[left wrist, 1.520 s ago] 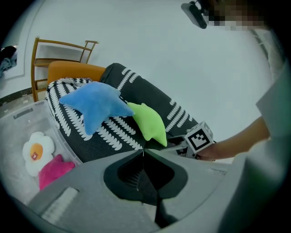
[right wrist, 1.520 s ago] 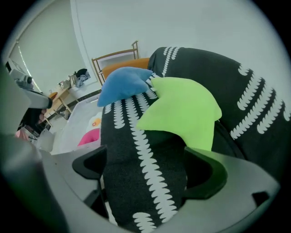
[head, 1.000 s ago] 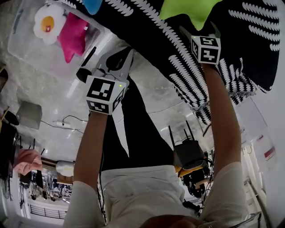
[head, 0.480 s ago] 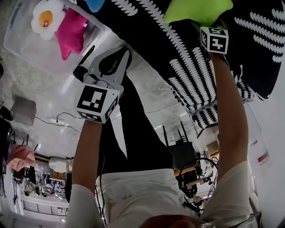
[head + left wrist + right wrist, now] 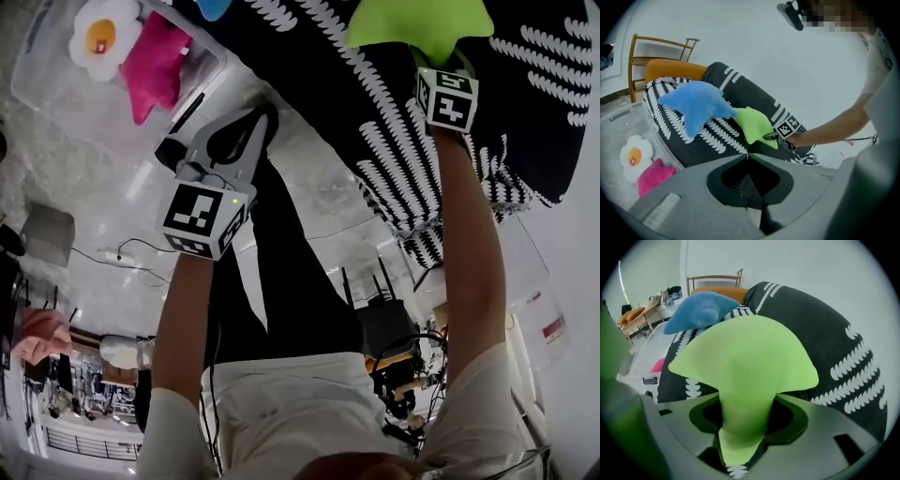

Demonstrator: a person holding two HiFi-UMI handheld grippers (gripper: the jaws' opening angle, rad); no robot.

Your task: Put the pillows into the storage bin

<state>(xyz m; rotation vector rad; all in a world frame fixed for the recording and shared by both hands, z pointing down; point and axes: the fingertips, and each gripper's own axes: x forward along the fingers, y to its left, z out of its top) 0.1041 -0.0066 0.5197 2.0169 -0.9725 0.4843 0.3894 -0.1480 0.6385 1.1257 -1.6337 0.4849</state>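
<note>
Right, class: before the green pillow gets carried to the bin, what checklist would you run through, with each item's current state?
1. Right claw grips green pillow: ok, shut on one of its points.
2. Left claw free: ok, shut, nothing in it.
3. Storage bin open: ok, no lid visible over it.
4. Room in bin: ok, flower pillow and pink pillow fill only one end.
5. Green pillow lifted clear of the patterned sofa: cannot tell.
6. Blue pillow binned: not ok, it lies on the sofa.
</note>
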